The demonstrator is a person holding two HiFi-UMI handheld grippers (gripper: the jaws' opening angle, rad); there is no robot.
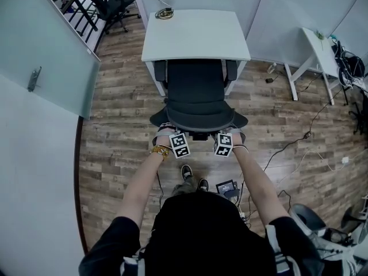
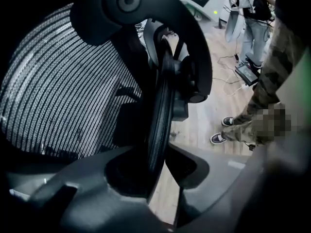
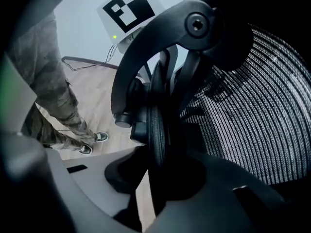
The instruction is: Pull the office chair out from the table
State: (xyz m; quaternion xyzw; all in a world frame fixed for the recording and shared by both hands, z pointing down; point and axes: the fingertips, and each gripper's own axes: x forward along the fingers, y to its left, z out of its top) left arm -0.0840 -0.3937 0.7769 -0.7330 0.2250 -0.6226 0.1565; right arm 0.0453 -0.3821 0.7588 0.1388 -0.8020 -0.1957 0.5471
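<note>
Left gripper (image 2: 158, 166): I see my jaws pinching the black backrest rim (image 2: 159, 115), which runs edge-on between them.
Right gripper (image 3: 156, 174): my jaws are clamped on that rim too, beside the mesh (image 3: 262, 106).
Office chair (image 1: 195, 96): it stands close against the near edge of the white table (image 1: 195, 36), backrest toward me.
Floor (image 1: 121, 125): wood planks, with cables (image 1: 287, 145) on my right.
</note>
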